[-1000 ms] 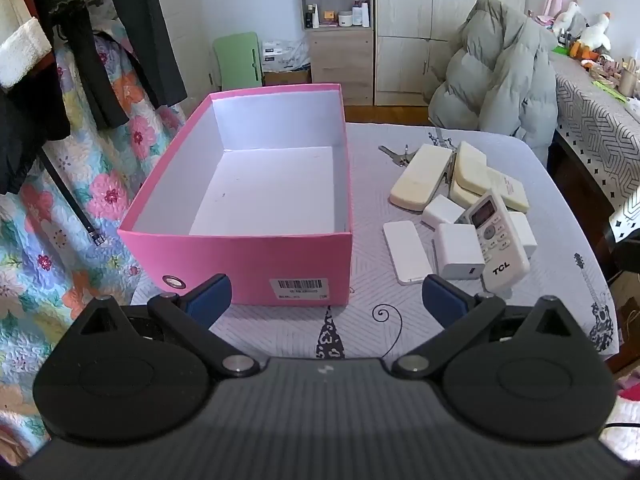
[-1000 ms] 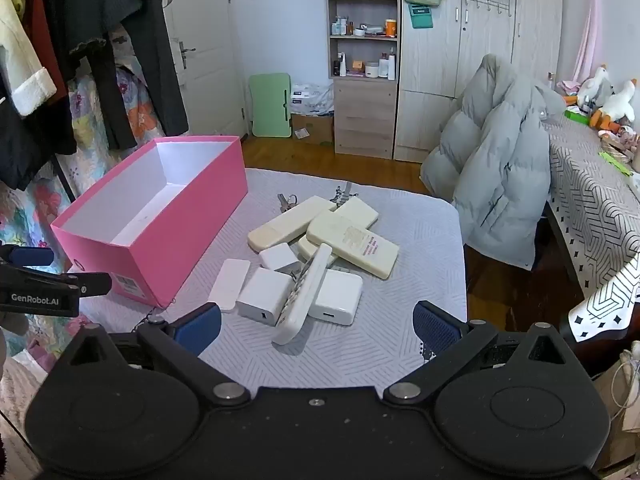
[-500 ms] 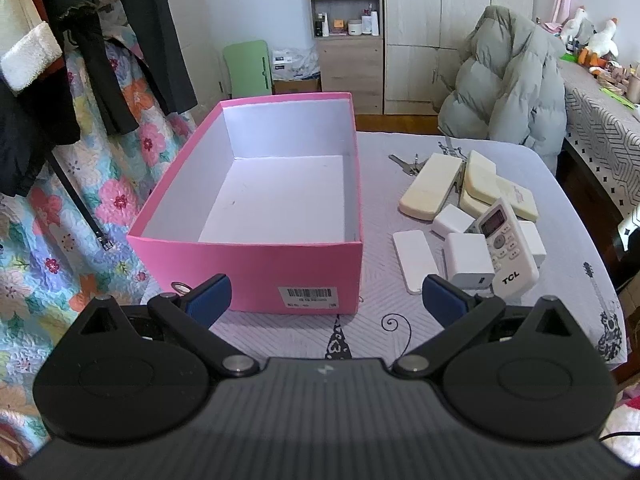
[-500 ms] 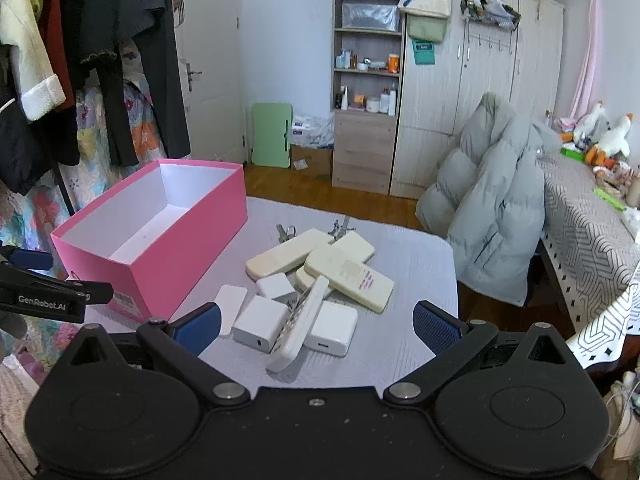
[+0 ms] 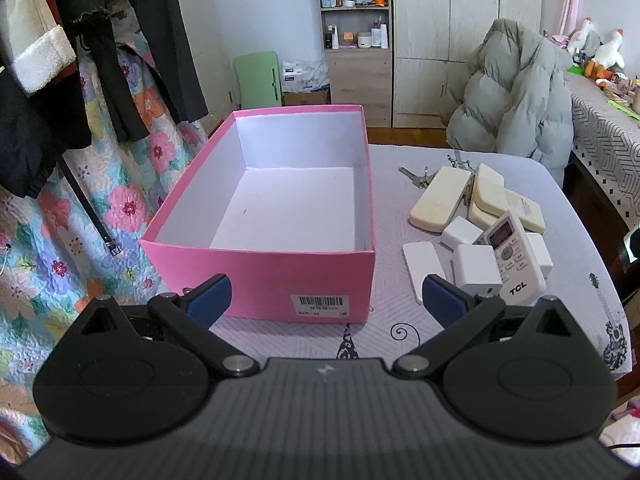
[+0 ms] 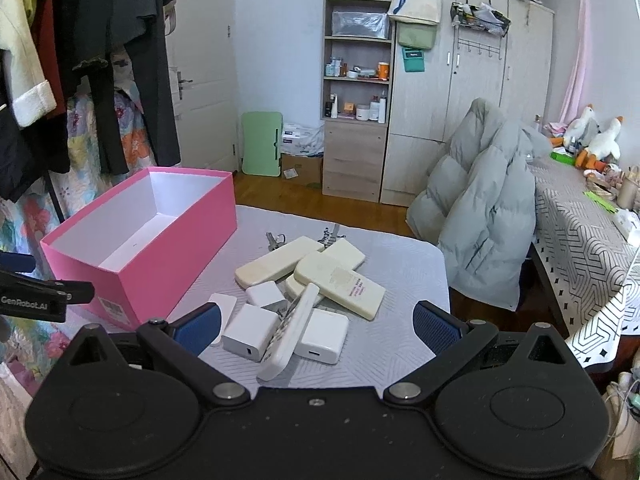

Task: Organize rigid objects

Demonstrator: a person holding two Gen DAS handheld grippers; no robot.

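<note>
An empty pink box point(image 5: 264, 276) point(image 6: 168, 272) with a white inside stands on the left of the grey table cloth point(image 5: 500, 328). To its right lies a heap of rigid things: a white TCL remote point(image 5: 514, 258) point(image 6: 290, 332), white chargers point(image 5: 476, 266) point(image 6: 250, 332), a flat white block point(image 5: 422, 264), cream bars point(image 5: 440, 198) point(image 6: 340, 284) and keys point(image 5: 416, 176). My left gripper point(image 5: 326, 296) is open in front of the box's near wall. My right gripper point(image 6: 316, 328) is open above the near edge of the heap. Both hold nothing.
A grey puffer jacket point(image 6: 484, 208) hangs over a chair behind the table. Clothes and a floral quilt point(image 5: 60, 216) hang at the left. A patterned table point(image 6: 580, 232) with plush toys stands at the right. Shelves and wardrobes point(image 6: 400, 120) line the far wall.
Both grippers have pulled back and tilted up, so the box and heap sit lower in view and more of the room shows. Nothing on the table has moved.
</note>
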